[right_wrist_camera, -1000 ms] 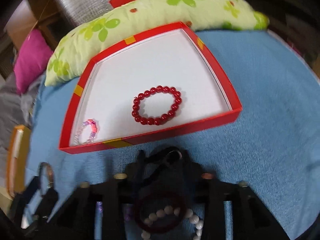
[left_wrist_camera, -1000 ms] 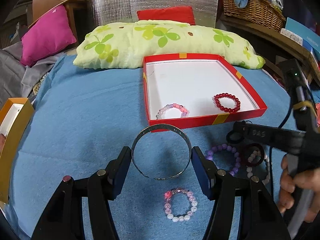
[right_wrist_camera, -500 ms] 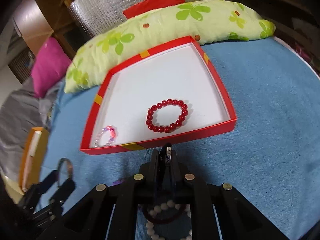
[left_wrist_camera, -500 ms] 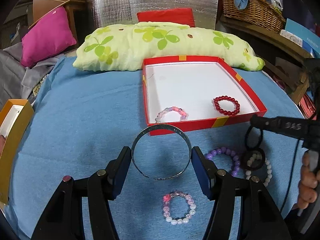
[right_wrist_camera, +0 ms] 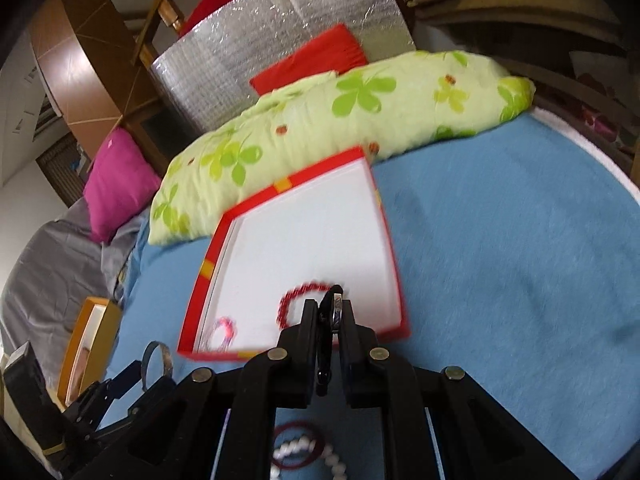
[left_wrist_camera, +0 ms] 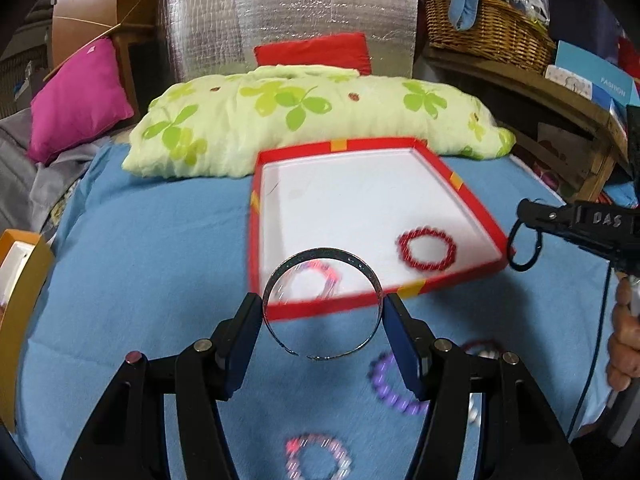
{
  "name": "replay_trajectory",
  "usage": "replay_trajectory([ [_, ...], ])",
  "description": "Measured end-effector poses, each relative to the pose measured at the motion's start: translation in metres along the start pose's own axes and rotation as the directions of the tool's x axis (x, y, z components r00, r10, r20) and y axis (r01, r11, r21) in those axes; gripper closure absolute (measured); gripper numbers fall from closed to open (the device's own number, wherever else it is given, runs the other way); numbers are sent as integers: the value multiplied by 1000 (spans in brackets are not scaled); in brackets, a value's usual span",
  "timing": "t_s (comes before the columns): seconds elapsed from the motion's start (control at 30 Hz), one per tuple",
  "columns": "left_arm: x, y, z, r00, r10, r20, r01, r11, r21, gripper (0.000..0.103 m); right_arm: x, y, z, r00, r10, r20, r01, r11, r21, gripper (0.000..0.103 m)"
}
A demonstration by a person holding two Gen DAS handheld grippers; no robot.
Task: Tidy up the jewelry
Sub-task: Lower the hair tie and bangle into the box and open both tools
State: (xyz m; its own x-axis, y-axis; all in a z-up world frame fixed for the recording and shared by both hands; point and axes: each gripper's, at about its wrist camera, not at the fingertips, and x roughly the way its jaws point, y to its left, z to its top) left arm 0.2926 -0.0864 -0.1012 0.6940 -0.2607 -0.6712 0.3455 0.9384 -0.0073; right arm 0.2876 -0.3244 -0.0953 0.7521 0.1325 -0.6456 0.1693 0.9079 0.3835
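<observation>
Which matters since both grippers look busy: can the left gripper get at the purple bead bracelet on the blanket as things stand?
Probably not yet. The left gripper is shut on the silver bangle, so its jaws are full. The purple bead bracelet lies bare on the blue blanket, just below its right finger.

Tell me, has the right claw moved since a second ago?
Yes. The right claw, pinching a thin black ring, rose from the blue blanket towards the red cardboard tray.
</observation>
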Motion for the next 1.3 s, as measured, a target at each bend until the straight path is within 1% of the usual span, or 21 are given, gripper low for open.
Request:
replay_trajectory([
  [0.07,7,-1,10,1000,-18,8,18,1000,-11,40,5,0,7,1000,-11,14,12,1000,-16,92],
  [0.13,15,-2,20,1000,-12,18,12,1000,-5,40,15,1,14,999,-37,18,37,999,-40,92],
  [0.17,21,-3,24,1000,-9,12,9,1000,-3,40,21,2,17,999,-43,18,44,998,-46,92],
  [0.27,40,-1,32,999,-38,-17,38,999,-23,40,43,7,23,998,-58,16,60,995,-82,92],
  [0.33,52,-1,40,999,-42,-29,42,999,-17,40,54,9,25,998,-62,7,63,994,-94,92],
  [0.4,62,0,47,999,-36,-29,36,999,-8,40,67,9,31,998,-58,-7,58,995,-78,92],
  [0.53,78,3,56,998,-48,-49,48,999,-19,39,83,10,43,999,-39,-10,39,999,-33,92],
  [0.63,90,0,59,996,-62,-71,61,998,-12,39,97,10,51,999,-18,-26,19,1000,9,92],
  [0.7,96,-5,59,995,-57,-84,58,998,4,39,105,10,55,999,1,-43,0,999,34,92],
  [0.77,99,-8,58,994,-53,-95,55,998,18,39,115,11,58,998,18,-64,-14,998,60,89],
  [0.87,102,-12,56,994,-45,-95,50,998,45,39,124,12,59,996,31,-79,-24,996,90,89],
  [0.93,103,-11,55,995,-34,-93,40,997,59,39,127,12,59,996,23,-84,-16,996,92,88],
  [0.97,103,-10,55,995,-31,-97,37,997,61,39,129,11,59,996,13,-84,-6,996,91,84],
  [1.0,103,-7,54,994,-26,-102,32,998,58,39,129,10,59,996,6,-87,2,996,94,78],
  [1.07,101,-2,53,995,-18,-100,23,998,51,39,130,3,59,995,14,-99,-1,992,128,74],
  [1.23,87,14,53,997,17,-78,-15,999,28,39,122,-7,62,996,3,-86,9,989,148,74],
  [1.3,80,26,52,997,42,-68,-42,999,7,38,116,-7,62,997,1,-83,11,990,139,74],
])
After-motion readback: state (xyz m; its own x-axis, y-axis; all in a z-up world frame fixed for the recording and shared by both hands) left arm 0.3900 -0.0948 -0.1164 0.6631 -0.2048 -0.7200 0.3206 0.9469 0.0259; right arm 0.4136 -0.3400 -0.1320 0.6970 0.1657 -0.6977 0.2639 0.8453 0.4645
